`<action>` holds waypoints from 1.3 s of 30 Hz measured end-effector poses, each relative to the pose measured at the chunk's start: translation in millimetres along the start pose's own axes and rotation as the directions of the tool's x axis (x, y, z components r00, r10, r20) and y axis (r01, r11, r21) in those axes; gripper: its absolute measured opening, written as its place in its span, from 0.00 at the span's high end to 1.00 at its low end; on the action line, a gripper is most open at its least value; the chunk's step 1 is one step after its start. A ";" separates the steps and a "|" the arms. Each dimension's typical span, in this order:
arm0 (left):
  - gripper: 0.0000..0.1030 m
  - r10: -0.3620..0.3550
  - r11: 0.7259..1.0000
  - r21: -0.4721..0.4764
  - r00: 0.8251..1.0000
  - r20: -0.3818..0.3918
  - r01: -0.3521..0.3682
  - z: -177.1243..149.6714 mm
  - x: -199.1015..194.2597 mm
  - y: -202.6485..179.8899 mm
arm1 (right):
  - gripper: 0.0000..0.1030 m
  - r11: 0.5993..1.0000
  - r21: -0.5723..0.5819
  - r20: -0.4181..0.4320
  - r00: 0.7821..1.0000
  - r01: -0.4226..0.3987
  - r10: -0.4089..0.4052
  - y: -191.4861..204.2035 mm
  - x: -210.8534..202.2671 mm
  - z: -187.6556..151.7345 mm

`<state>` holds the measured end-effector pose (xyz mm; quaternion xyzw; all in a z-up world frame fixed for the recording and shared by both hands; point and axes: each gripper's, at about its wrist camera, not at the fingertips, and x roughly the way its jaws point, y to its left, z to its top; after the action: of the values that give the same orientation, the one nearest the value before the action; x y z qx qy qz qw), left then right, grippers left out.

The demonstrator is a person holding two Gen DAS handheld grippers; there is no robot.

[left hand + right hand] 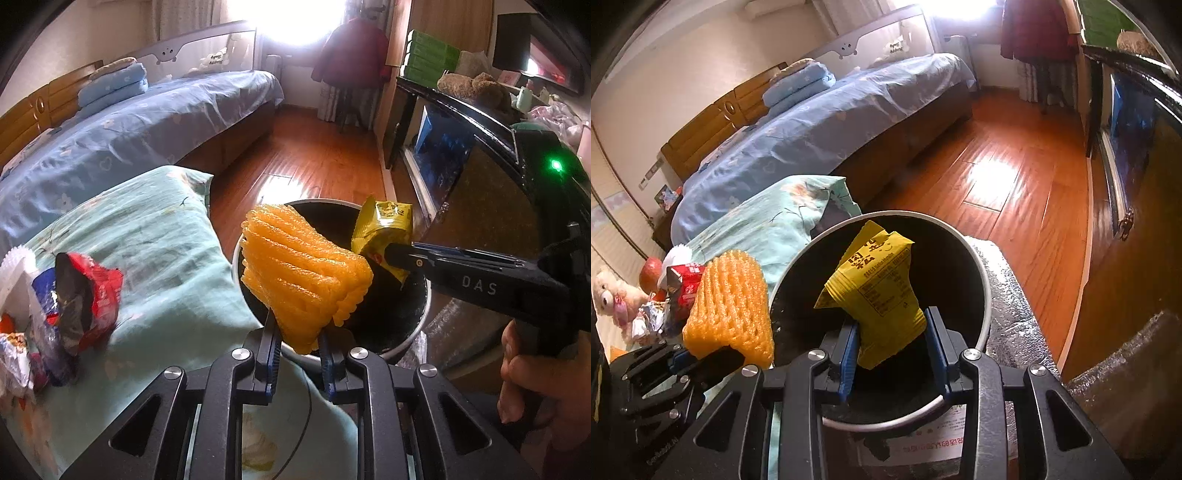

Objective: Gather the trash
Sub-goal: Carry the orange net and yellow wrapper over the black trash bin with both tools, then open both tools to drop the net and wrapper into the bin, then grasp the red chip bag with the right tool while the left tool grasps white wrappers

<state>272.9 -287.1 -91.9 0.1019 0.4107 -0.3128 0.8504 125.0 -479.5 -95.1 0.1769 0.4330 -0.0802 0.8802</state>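
My left gripper [299,332] is shut on an orange foam fruit net [306,273] and holds it over the near rim of a round black trash bin with a white rim [413,332]. My right gripper [892,343] holds a yellow snack wrapper [879,291] between its blue pads [849,354] above the bin's opening [975,258]. The wrapper [384,229] and the right gripper [399,254] also show in the left wrist view. The net [731,306] and the left gripper [701,360] show at the left of the right wrist view.
A teal cloth-covered surface [147,240] beside the bin holds a red wrapper [92,291] and other crumpled wrappers [22,350]. A bed with blue sheets [147,122] stands behind. A dark cabinet [461,122] is at the right. Silver foil sheeting [1012,302] lies by the bin on the wooden floor [1015,177].
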 end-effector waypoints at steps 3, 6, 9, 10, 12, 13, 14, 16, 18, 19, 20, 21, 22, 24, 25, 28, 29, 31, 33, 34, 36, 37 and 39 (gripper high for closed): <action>0.80 -0.001 1.000 0.001 1.000 -0.003 0.001 1.2 4.1 0.5 | 0.64 1.000 0.004 -0.007 1.000 0.004 -0.004 -3.6 2.8 3.4; 0.74 -0.001 1.000 -0.001 1.000 -0.002 0.001 2.2 4.8 0.7 | 0.62 1.000 0.011 -0.016 1.000 0.010 -0.009 -6.7 5.7 5.7; 0.48 0.012 1.000 0.003 1.000 0.008 -0.012 2.8 3.5 0.1 | 0.56 1.000 0.022 -0.018 1.000 0.009 -0.008 -8.0 7.1 7.6; 0.42 0.020 1.000 0.003 1.000 0.018 -0.020 1.6 1.3 0.5 | 0.50 1.000 0.026 -0.016 1.000 0.008 -0.008 -8.1 6.5 8.1; 0.41 0.022 1.000 -0.002 0.999 0.026 -0.022 -2.2 -2.8 1.9 | 0.48 1.000 0.030 -0.009 1.000 0.007 -0.007 -9.1 4.4 8.0; 0.41 0.020 1.000 -0.010 0.999 0.026 -0.019 -4.6 -4.4 3.2 | 0.45 0.999 0.033 -0.005 1.000 0.003 -0.002 -9.1 3.1 7.5; 0.40 0.018 1.000 -0.017 1.000 0.026 -0.018 -7.4 -6.5 4.1 | 0.44 0.999 0.037 0.003 1.000 0.000 0.000 -9.1 0.7 6.3; 0.40 0.017 0.999 -0.036 0.999 0.028 -0.016 -13.6 -12.6 9.1 | 0.43 0.999 0.043 0.012 1.000 -0.003 0.003 -8.0 -2.3 4.3; 0.39 0.018 0.998 -0.065 0.999 0.032 -0.016 -22.8 -20.3 15.7 | 0.36 0.998 0.052 0.028 0.999 -0.019 0.017 -5.6 -7.3 0.3; 0.38 0.023 0.997 -0.079 0.999 0.036 -0.020 -28.0 -24.4 18.8 | 0.29 0.998 0.054 0.038 0.999 -0.025 0.023 -3.3 -9.9 -1.7; 0.38 0.027 0.995 -0.094 0.999 0.042 -0.023 -34.3 -29.1 22.3 | 0.26 0.998 0.056 0.051 0.998 -0.032 0.029 -0.6 -12.8 -4.7; 0.38 0.030 0.994 -0.104 0.999 0.044 -0.026 -39.2 -33.1 24.9 | 0.21 0.997 0.059 0.068 0.997 -0.044 0.040 3.0 -16.3 -8.3; 0.38 0.037 0.993 -0.116 0.998 0.045 -0.031 -45.9 -37.8 27.8 | 0.19 0.997 0.061 0.085 0.995 -0.057 0.051 6.8 -19.5 -12.3; 0.38 0.055 0.990 -0.134 0.997 0.053 -0.047 -58.3 -47.8 32.3 | 0.19 0.996 0.048 0.097 0.993 -0.075 0.070 18.6 -23.2 -20.6; 0.38 0.063 0.988 -0.142 0.996 0.057 -0.055 -64.0 -52.9 34.6 | 0.19 0.996 0.038 0.097 0.992 -0.082 0.078 24.1 -24.3 -23.9; 0.38 0.096 0.981 -0.175 0.993 0.063 -0.084 -84.3 -70.5 43.4 | 0.19 0.995 0.002 0.094 0.990 -0.103 0.102 44.0 -27.0 -34.2; 0.38 0.104 0.978 -0.187 0.993 0.064 -0.091 -90.0 -75.5 46.3 | 0.19 0.993 -0.012 0.087 0.989 -0.115 0.116 52.3 -27.2 -38.2; 0.38 0.118 0.972 -0.213 0.991 0.067 -0.101 -100.7 -88.7 52.8 | 0.19 0.991 -0.033 0.080 0.988 -0.128 0.130 64.4 -27.2 -43.1; 0.38 0.136 0.965 -0.235 0.988 0.070 -0.116 -108.6 -98.6 57.9 | 0.18 0.989 -0.057 0.071 0.988 -0.135 0.139 76.7 -26.3 -47.3; 0.38 0.151 0.960 -0.250 0.986 0.074 -0.129 -113.4 -104.3 60.5 | 0.17 0.988 -0.066 0.067 0.987 -0.139 0.143 81.3 -25.7 -49.3; 0.38 0.182 0.946 -0.288 0.980 0.085 -0.151 -122.4 -116.7 66.3 | 0.16 0.986 -0.076 0.056 0.986 -0.150 0.155 91.3 -24.0 -51.8; 0.38 0.186 0.940 -0.305 0.979 0.088 -0.152 -126.9 -122.1 68.6 | 0.16 0.984 -0.079 0.052 0.985 -0.157 0.162 95.2 -23.8 -53.5; 0.38 0.199 0.929 -0.333 0.976 0.091 -0.158 -136.8 -132.6 73.0 | 0.16 0.981 -0.091 0.045 0.984 -0.169 0.174 105.8 -23.1 -56.4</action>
<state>169.1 -111.6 -84.8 -0.0216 0.3923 -0.1680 0.9041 100.6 -360.5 -83.0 0.1730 0.3957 0.0100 0.9019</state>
